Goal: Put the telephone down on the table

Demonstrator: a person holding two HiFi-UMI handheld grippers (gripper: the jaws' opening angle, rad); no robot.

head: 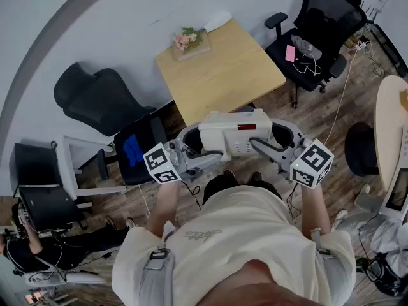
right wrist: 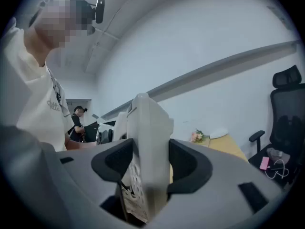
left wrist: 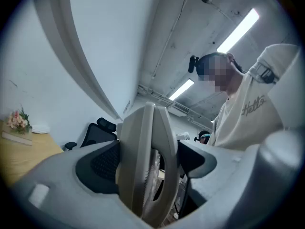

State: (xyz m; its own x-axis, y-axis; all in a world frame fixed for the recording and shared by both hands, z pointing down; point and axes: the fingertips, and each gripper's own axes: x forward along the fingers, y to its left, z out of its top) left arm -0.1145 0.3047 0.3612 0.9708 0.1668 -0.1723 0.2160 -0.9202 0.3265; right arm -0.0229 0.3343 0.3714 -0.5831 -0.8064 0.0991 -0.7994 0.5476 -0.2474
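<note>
**Inspector:** Where is the telephone (head: 233,132)?

**Recorder:** It is in the air in front of the person's chest, carried level between both tools. In the left gripper view one end stands edge-on between the jaws, with dark pads (left wrist: 102,163) on both sides of it. In the right gripper view the other end sits the same way.

**Inspector:** State of the jaws?

**Recorder:** The left gripper (head: 191,146) is spread wide and pinching the telephone's end. The right gripper (head: 275,146) is doing the same at the far end. I see no gap between pad and casing on either side, so I judge both grips to be bearing load.

**Inspector:** What lies beyond the jaws?

**Recorder:** The wooden surface (head: 223,81) lies ahead of both jaws and below them, apart from the telephone. Flowers (head: 189,39) and a white object (head: 218,20) sit at its far edge. The near part is bare.

**Inspector:** Which step is in hand?

**Recorder:** In my judgement it is the carry. The telephone has not been set down.

**Inspector:** What does the next move call for?

**Recorder:** Both hands should go forward together over the bare near part, keeping the casing level. They should lower until the base rests flat before either pair of jaws lets go. Releasing unevenly could tip or drop one end.
</note>
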